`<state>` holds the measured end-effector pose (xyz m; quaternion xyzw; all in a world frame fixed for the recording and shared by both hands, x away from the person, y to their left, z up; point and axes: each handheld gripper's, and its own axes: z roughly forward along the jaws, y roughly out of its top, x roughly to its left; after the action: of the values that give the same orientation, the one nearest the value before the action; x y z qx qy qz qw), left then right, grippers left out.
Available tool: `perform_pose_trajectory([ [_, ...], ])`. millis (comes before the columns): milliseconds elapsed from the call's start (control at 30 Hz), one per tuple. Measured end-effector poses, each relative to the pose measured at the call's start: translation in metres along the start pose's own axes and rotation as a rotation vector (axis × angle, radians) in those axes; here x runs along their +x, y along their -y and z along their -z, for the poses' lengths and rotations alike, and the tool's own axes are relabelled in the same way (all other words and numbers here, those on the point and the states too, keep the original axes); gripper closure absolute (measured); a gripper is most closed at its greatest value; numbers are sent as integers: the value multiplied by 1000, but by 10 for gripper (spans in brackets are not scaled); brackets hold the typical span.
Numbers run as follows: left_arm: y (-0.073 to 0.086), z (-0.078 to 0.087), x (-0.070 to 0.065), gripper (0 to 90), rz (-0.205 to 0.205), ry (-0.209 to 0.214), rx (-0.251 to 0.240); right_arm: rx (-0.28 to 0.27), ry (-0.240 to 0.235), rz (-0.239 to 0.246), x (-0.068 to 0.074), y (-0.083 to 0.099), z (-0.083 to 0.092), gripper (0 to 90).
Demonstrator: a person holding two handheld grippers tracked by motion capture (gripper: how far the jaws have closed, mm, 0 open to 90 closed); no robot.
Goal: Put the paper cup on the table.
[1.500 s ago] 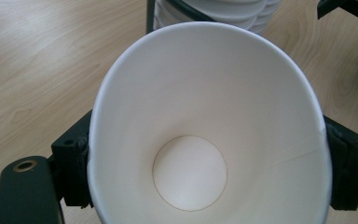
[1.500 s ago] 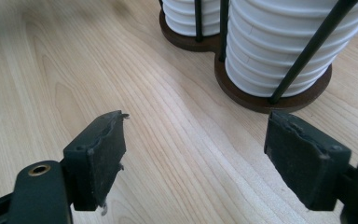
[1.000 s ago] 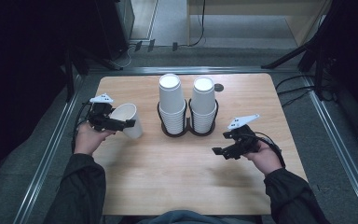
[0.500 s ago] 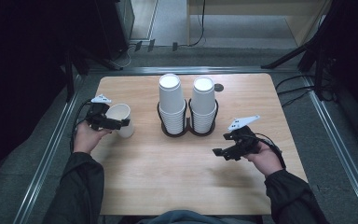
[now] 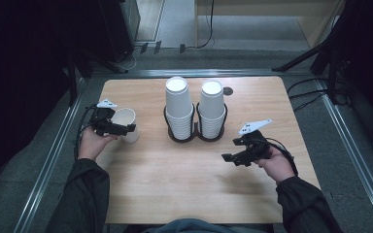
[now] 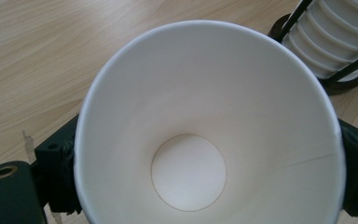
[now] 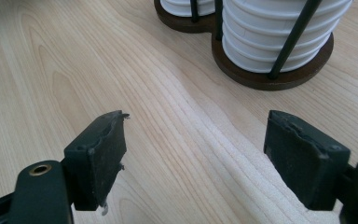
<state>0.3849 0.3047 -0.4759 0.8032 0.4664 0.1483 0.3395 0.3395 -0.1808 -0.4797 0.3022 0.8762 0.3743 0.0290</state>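
— So where's the cup (image 5: 125,124)?

— Upright on the table's (image 5: 175,189) left side, between the left gripper's (image 5: 121,129) jaws, which have just been opening; I can't tell whether they press it.

— And the right gripper (image 5: 230,158)?

— Wide, empty, near the stacks (image 5: 194,109).

— Any risk?

— A jaw dragging the rim could tip the cup.

A white paper cup (image 6: 205,135) sits between the left gripper's (image 6: 205,186) 2 black jaws, its open mouth turned to the camera, so the round bottom disc and a faint side seam show inside. The jaws flank the cup's wall at left and right and have just been opening. Behind it lies the light wooden surface (image 6: 51,51). At the upper right, a stack of white cups (image 6: 340,32) stands in a black wire holder (image 6: 349,81) on a dark base.
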Motion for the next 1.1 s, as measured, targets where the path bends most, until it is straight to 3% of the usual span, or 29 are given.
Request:
perform_pose_trajectory([
  [400, -2, -2, -3, 28, 7, 10, 16, 9, 2, 3, 1, 0, -1, 210],
  [567, -2, 2, -1, 0, 39, 71, 6, 13, 5, 8, 1, 0, -1, 210],
  [800, -6, 10, -3, 0, 41, 40, -11, 11, 0, 29, 3, -1, -2, 210],
  [867, -8, 14, -1, 0, 69, 44, -10, 12, -4, 31, 4, -1, -2, 210],
  [1100, -15, 27, -4, 0, 48, 40, -12, 20, -3, 34, 4, -1, -3, 210],
])
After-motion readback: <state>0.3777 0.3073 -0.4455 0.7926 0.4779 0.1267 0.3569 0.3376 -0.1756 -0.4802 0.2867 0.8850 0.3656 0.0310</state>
